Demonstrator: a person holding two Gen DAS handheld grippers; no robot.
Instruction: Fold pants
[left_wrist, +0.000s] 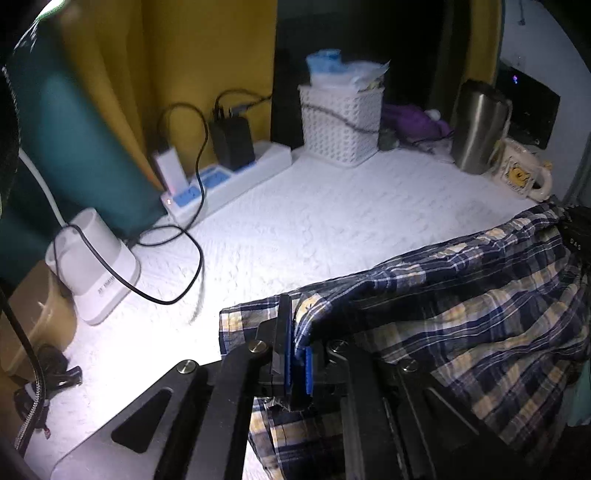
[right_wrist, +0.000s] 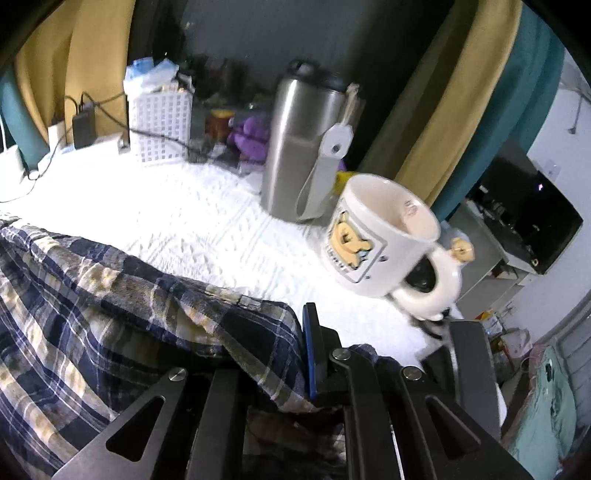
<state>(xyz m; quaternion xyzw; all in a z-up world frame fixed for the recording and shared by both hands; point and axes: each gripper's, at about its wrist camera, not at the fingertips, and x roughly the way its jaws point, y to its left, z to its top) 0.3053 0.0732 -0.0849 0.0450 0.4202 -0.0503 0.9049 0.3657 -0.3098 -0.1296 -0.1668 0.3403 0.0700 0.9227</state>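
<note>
The pants (left_wrist: 461, 295) are a thin plaid fabric in navy, white and pale yellow, crumpled and creased rather than flat. They lie stretched across the near part of the worktop (left_wrist: 295, 229), which is covered with a white textured cloth, and they sag in soft folds between the two claws. In the left wrist view a hemmed edge of the cloth runs from the lower left up toward the far right; below the claw more of the plaid hangs down over the worktop's near edge.

The left claw (left_wrist: 298, 363) is closed on that edge of the pants: the plaid fabric is pinched between its blue pads, with one black finger standing up taller on the left side of the fold. It points steeply downward toward the worktop.

The right claw (right_wrist: 308, 354) is likewise clamped on the pants, the cloth bunched against its blue-edged finger and draping down to its left. It tilts downward too, over the worktop's near right part.

Beyond the pants stand a white mug (right_wrist: 380, 236) with a cartoon picture, just beside a steel tumbler (right_wrist: 303, 147), a white lattice basket (left_wrist: 340, 122) and a power strip (left_wrist: 225, 181) with plugs and black cables.
</note>
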